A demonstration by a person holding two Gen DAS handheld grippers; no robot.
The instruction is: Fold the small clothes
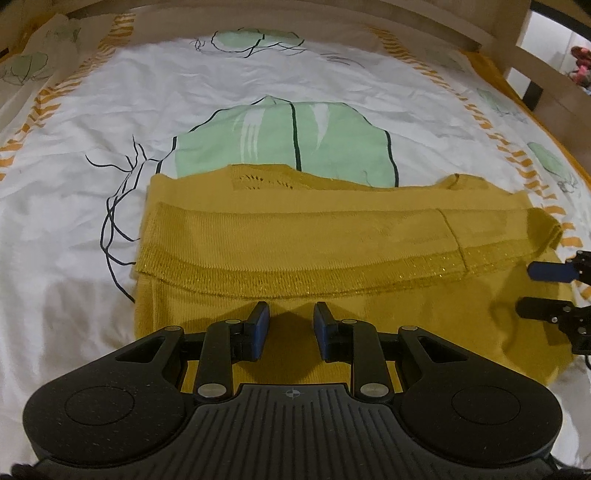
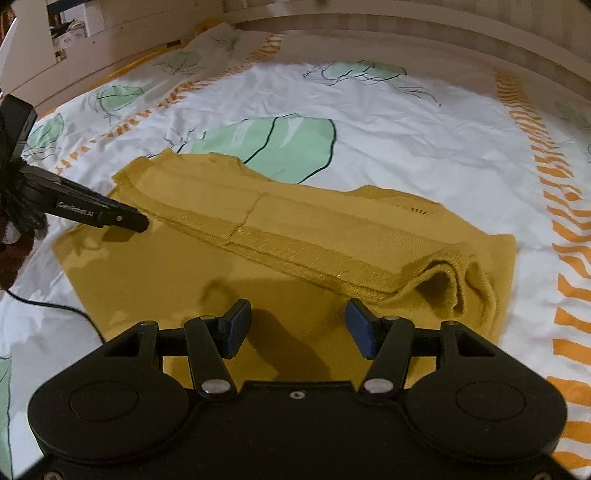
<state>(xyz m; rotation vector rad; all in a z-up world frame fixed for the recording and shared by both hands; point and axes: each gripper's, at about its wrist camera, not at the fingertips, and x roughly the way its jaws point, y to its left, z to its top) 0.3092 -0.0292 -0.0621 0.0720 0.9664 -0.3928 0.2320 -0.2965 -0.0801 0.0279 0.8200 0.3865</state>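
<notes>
A mustard-yellow knit garment (image 1: 295,236) lies on the bed, its far part folded toward me so a glittery ribbed hem (image 1: 280,284) runs across it. It also shows in the right wrist view (image 2: 258,258), bunched at its right end. My left gripper (image 1: 291,325) is open and empty, just above the garment's near part. My right gripper (image 2: 295,325) is open and empty over the garment's near edge. The right gripper's fingers (image 1: 550,271) show at the right edge of the left view. One finger (image 2: 122,218) of the left gripper shows at the left of the right view.
The bed sheet (image 1: 92,221) is white with green leaf prints and orange border stripes. A wooden bed frame (image 1: 332,22) runs along the far side and right. A dark cable (image 2: 55,306) lies on the sheet at the left.
</notes>
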